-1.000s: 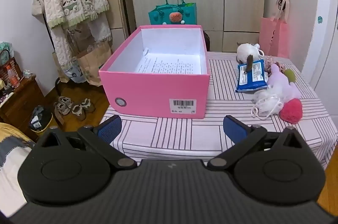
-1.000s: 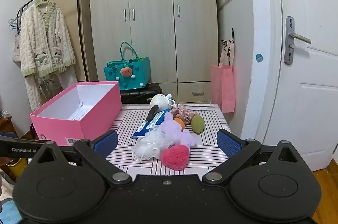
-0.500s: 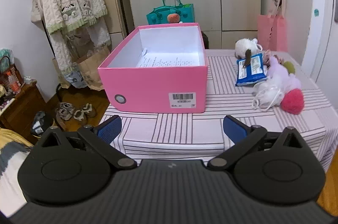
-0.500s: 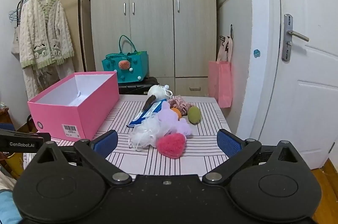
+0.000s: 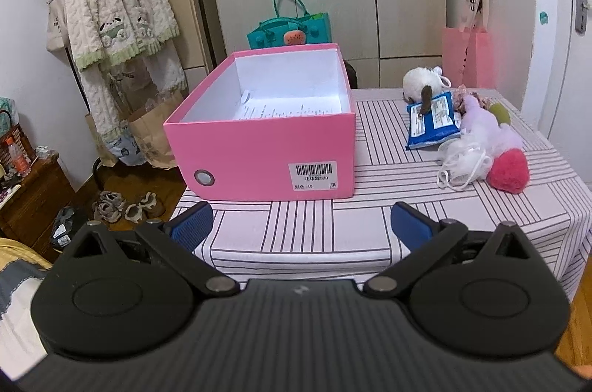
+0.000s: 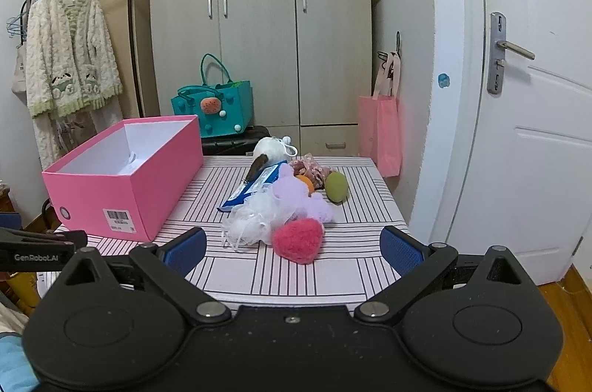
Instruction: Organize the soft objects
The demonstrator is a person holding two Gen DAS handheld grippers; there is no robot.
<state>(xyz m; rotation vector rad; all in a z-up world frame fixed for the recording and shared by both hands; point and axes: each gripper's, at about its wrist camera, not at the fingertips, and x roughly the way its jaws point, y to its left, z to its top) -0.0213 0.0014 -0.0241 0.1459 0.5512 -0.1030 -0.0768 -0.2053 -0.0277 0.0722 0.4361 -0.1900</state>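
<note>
An open pink box stands on the striped table, with only a printed paper inside. It also shows in the right wrist view. To its right lies a pile of soft things: a red fuzzy heart, a white mesh puff, a lilac plush, a green ball, a blue packet and a white plush. My left gripper is open and empty before the box. My right gripper is open and empty just short of the heart.
A teal bag and a wardrobe stand behind the table. A pink bag hangs by the door at right. A clothes rack with a robe, paper bags and shoes are at left.
Both grippers have drawn back and lowered a little from the table, so the box and the pile look slightly farther. Both stay open. Nothing on the table has moved.
</note>
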